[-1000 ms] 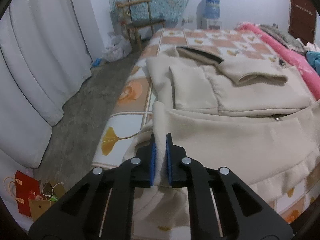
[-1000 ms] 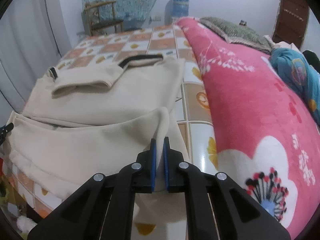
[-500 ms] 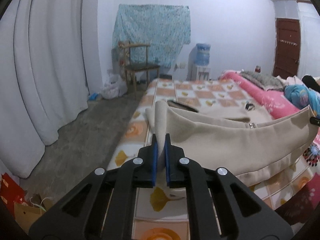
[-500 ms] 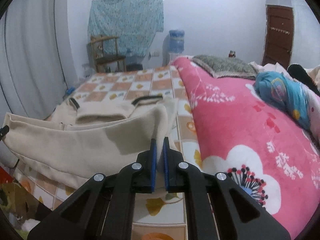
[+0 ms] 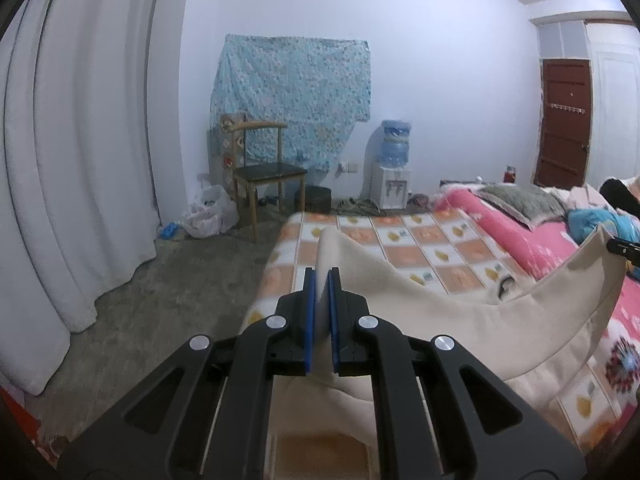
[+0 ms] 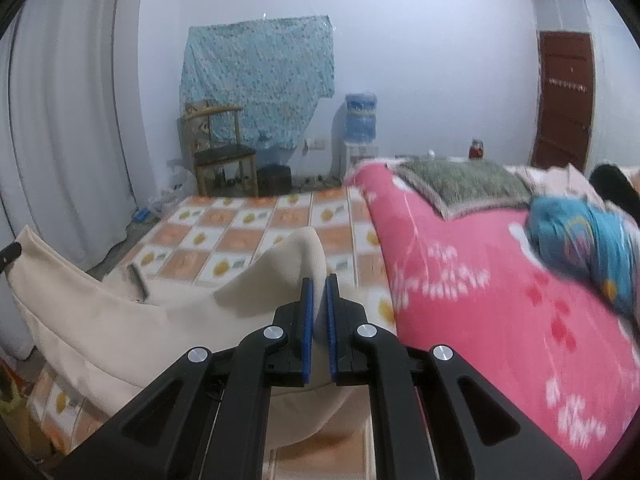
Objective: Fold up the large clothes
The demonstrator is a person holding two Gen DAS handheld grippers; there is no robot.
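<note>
Nearest us, our left tongs [image 5: 321, 316] and right tongs [image 6: 317, 322] each pinch an edge of the beige coat [image 5: 480, 320], which hangs slack between them above the bed [image 5: 400, 240]. We judge the sagging middle may bunch or a corner may slip out, skewing the fold. Farther off, the water dispenser [image 5: 394, 168] shows no legible writing.

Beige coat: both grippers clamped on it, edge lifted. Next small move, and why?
Probably carry both ends forward and lower them together. The left gripper and right gripper each pinch an end of the beige coat, whose edge sags between them above the checkered bedsheet, fold unfinished.
</note>
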